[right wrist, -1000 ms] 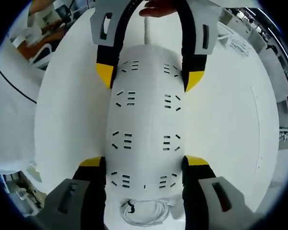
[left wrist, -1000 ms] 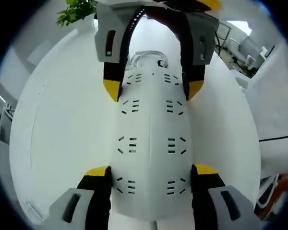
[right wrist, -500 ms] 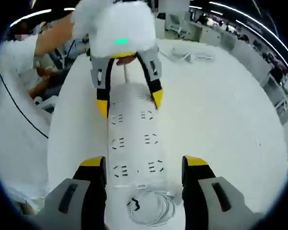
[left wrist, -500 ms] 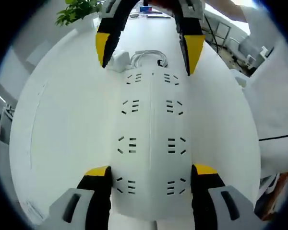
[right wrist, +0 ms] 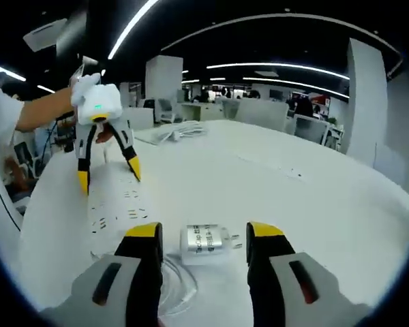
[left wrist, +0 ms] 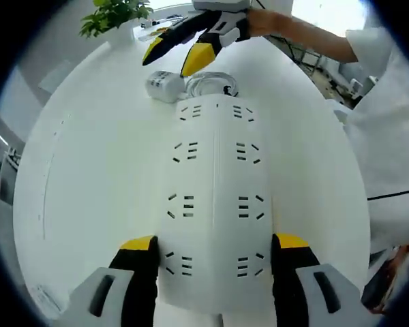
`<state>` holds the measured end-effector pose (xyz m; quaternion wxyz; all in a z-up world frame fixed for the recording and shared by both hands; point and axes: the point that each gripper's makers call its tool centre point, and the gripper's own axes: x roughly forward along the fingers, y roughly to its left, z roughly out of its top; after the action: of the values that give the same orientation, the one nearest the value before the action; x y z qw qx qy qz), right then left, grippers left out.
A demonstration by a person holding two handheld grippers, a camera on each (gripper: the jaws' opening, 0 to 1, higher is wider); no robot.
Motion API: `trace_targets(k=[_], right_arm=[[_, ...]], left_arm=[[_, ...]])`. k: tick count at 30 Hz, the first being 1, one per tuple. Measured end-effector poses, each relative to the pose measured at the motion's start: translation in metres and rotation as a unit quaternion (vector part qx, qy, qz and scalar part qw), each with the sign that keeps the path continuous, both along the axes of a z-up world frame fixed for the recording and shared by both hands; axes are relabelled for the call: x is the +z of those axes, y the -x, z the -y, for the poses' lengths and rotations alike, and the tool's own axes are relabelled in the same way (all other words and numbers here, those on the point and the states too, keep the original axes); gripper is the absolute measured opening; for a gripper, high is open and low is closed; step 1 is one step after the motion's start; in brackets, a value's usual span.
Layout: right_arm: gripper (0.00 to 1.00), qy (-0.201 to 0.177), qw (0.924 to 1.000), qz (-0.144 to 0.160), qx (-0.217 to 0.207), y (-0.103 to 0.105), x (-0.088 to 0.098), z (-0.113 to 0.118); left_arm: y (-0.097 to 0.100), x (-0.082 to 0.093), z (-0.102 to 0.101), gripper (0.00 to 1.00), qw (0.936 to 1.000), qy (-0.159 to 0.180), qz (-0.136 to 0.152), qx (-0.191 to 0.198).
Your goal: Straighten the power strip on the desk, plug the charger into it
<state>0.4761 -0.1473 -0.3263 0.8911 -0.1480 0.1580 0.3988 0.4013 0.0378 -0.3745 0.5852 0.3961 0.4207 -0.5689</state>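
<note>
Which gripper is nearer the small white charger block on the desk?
Right. The right gripper has the small white charger block between its open jaws; the left gripper straddles the white power strip at its opposite end.

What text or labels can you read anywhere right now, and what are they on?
Nothing can be read for certain.
Charger: dark printed lines on its label, too small and blurred to read.
Power strip: sockets, no text seen.
Desk: faint marks, unreadable.
</note>
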Motion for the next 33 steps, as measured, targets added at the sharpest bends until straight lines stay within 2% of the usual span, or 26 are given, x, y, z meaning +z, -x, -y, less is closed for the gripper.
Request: trace_targets(k=[2,4,8,12,18,25,33], right_arm=[[0.45,-0.004,1.0,0.002,0.003,-0.002,-0.002,-0.004],[0.38,0.001,1.0,-0.005,0.003,-0.006,-0.01,-0.004],[0.36,0.011,0.9998,-0.005,0.015,-0.001,-0.019,-0.006],[0.35,0.002,0.9997,0.0,0.023,-0.001,-0.016,-0.005],[0.35,-0.026,0.9978,-0.023,0.056,0.009,-0.015,0.001],[0.35,-0.016,0.9926,-0.046,0.111,0.031,-0.015,0.013],[0.35,-0.008,0.9899,-0.058,0.129,0.046,-0.015,0.019]], left_arm=[[0.002,0.0,0.001,0.68,1.0,0.0,0.0,0.0],[0.005,0.001,0.002,0.68,1.0,0.0,0.0,0.001],[0.006,0.002,0.002,0.68,1.0,-0.001,0.0,0.003],[0.005,0.002,0.003,0.68,1.0,0.0,0.0,0.003],[0.003,0.002,0.003,0.68,1.0,-0.001,-0.001,0.003],[-0.002,0.0,0.001,0.68,1.0,0.0,-0.001,0.003],[-0.016,-0.002,-0.006,0.68,1.0,0.0,-0.001,0.003]])
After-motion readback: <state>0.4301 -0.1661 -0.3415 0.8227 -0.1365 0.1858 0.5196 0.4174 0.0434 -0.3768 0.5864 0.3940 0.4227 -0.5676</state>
